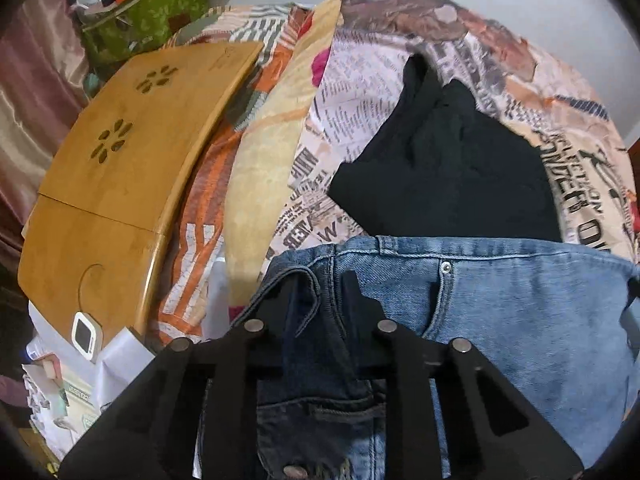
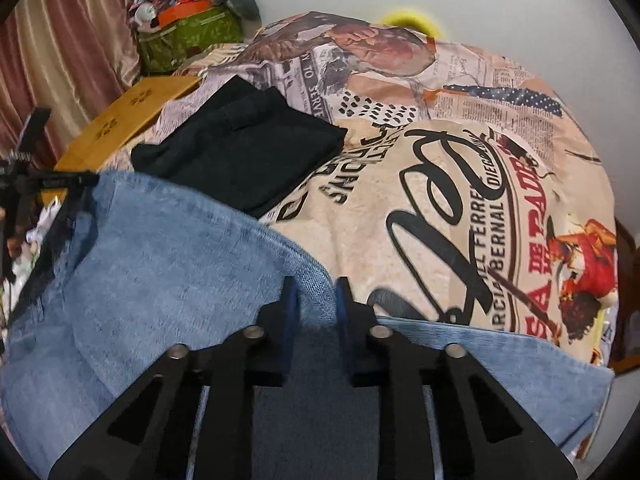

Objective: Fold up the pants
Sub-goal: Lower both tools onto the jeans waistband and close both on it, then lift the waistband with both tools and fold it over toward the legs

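Blue jeans [image 1: 500, 300] hang stretched between my two grippers above a bed. My left gripper [image 1: 324, 280] is shut on the jeans' waistband near the fly, with a belt loop and rivet just to the right. In the right wrist view the jeans [image 2: 160, 264] spread to the left, and my right gripper [image 2: 314, 292] is shut on their denim edge. The left gripper [image 2: 60, 180] shows at the far left of that view, holding the other corner.
A folded black garment [image 1: 444, 168] [image 2: 240, 152] lies on the printed bedspread [image 2: 460, 184] beyond the jeans. A wooden lap table [image 1: 120, 184] sits left on the bed. A green bag [image 1: 148, 16] with clutter stands by the curtain [image 2: 60, 60].
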Demonstrator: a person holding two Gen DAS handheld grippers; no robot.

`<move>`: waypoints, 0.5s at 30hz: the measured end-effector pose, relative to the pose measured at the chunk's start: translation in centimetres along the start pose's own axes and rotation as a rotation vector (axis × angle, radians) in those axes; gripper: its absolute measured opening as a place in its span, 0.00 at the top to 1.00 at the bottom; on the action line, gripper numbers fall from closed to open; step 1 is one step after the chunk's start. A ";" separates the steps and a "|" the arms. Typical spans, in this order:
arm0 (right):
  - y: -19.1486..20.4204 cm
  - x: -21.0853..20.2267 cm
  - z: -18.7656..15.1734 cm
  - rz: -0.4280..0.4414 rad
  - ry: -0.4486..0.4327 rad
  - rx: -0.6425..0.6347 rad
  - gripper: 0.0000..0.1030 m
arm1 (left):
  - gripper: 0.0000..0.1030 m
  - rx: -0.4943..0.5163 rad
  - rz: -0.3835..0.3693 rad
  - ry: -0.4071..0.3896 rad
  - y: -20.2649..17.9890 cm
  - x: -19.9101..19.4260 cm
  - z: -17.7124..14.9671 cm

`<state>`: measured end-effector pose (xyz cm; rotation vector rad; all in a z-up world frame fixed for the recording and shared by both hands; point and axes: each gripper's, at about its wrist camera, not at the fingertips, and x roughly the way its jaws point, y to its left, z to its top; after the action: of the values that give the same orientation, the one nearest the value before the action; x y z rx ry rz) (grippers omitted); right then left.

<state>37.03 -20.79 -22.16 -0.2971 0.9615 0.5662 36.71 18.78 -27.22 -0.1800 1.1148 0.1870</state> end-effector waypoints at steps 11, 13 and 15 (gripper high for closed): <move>0.0 -5.6 1.3 -0.081 -0.151 0.050 0.92 | 0.87 0.021 -0.002 -0.181 -1.3 -7.1 2.0; 0.2 -6.5 1.5 -0.081 -0.163 0.060 0.92 | 0.87 0.025 -0.007 -0.206 -1.4 -8.6 1.9; 0.4 -7.4 1.0 -0.072 -0.169 0.067 0.92 | 0.88 0.031 -0.012 -0.210 -1.3 -9.4 1.4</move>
<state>34.18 -22.33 -15.43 -0.2194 0.8015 0.4844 34.25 17.29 -18.11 -0.1363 0.9074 0.1736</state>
